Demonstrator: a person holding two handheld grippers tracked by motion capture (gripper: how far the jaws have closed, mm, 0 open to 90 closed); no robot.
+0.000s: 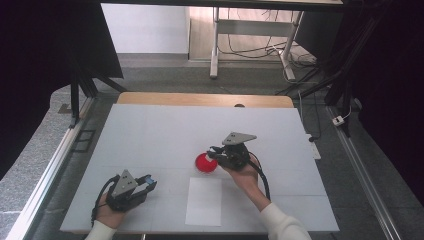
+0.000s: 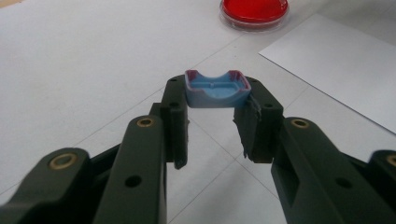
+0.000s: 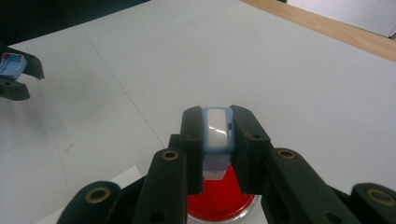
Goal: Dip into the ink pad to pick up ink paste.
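Gripping a small blue tray [image 2: 218,89] at its jaw tips, the left gripper [image 1: 145,183] sits near the table's [image 1: 150,135] front-left corner, well apart from the red dish [image 1: 204,163]. Right gripper [image 3: 217,140] is clamped on a blue-rimmed white piece [image 3: 216,128], directly above the dish. White sheet [image 1: 204,201] lies just in front of the dish.

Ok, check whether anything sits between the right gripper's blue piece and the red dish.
Nothing visible does. The right gripper holds the blue piece just above the red dish, with only open air between them.
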